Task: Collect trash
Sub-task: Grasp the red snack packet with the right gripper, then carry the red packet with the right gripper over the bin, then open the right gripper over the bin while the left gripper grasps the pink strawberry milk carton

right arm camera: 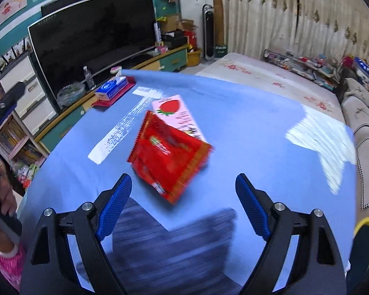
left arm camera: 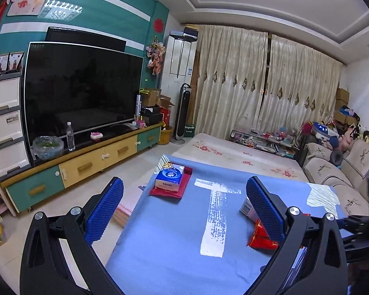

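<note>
A red snack wrapper (right arm camera: 168, 158) lies on the blue tablecloth (right arm camera: 246, 123), overlapping a pink strawberry carton (right arm camera: 178, 114) behind it. My right gripper (right arm camera: 183, 196) hovers just in front of the wrapper, open, with nothing between its blue pads. In the left wrist view the same red wrapper (left arm camera: 260, 237) and carton (left arm camera: 247, 207) peek out behind the right finger of my left gripper (left arm camera: 184, 201), which stands open and empty over the cloth (left arm camera: 172, 233).
A blue tissue pack (left arm camera: 169, 177) rests on a red cloth at the table's far left corner. White tape marks (left arm camera: 215, 218) cross the cloth. A TV cabinet (left arm camera: 86, 164) runs along the left; a sofa (left arm camera: 337, 172) stands right. A yellow-rimmed bin (right arm camera: 365, 241) sits at the right edge.
</note>
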Demonstrator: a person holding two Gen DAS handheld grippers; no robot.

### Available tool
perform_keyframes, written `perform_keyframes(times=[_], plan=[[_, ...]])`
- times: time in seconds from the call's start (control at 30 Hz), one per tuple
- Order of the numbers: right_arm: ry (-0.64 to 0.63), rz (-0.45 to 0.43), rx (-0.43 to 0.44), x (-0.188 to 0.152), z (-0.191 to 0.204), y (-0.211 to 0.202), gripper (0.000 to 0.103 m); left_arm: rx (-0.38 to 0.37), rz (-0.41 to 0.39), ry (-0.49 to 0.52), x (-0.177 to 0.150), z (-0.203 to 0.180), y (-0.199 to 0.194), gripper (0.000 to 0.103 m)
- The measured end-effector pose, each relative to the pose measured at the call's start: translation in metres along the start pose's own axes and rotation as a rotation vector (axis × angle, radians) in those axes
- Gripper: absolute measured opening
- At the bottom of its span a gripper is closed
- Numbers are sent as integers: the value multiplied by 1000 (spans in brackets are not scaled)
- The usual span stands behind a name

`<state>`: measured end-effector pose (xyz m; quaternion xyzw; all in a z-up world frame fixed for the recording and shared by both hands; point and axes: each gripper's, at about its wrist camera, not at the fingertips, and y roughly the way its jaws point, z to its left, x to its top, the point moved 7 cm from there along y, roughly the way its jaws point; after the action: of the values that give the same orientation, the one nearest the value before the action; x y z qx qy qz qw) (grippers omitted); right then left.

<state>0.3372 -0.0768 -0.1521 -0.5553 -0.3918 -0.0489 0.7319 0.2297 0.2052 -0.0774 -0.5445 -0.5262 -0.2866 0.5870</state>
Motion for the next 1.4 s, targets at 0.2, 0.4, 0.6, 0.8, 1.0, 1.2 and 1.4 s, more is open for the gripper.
perform_keyframes(times=[0.2,0.4,0.6,0.8,1.0,1.2,1.4], plan=[[32,44,16,0,5,14,43,-21,24,2,-5,-8,5,98],[42,-14,74,-3,7,-12,11,-26,27,17,-9,-12,5,98],[81,-94,47,-18,-18,-60,10,-33,38,41,-14,-20,9,98],[209,-152,-122,-53,-101,-107,10,-54,84,90,-27,-43,22,98],[398,-170,-316,-110,-210,-150,10,-88,130,135,-35,-71,28,98],[551,-149,-448,-173,-294,-174,10,-128,160,184,-36,-111,28,98],[639,-128,-504,-213,-345,-173,10,-163,235,194,-42,-155,40,98]])
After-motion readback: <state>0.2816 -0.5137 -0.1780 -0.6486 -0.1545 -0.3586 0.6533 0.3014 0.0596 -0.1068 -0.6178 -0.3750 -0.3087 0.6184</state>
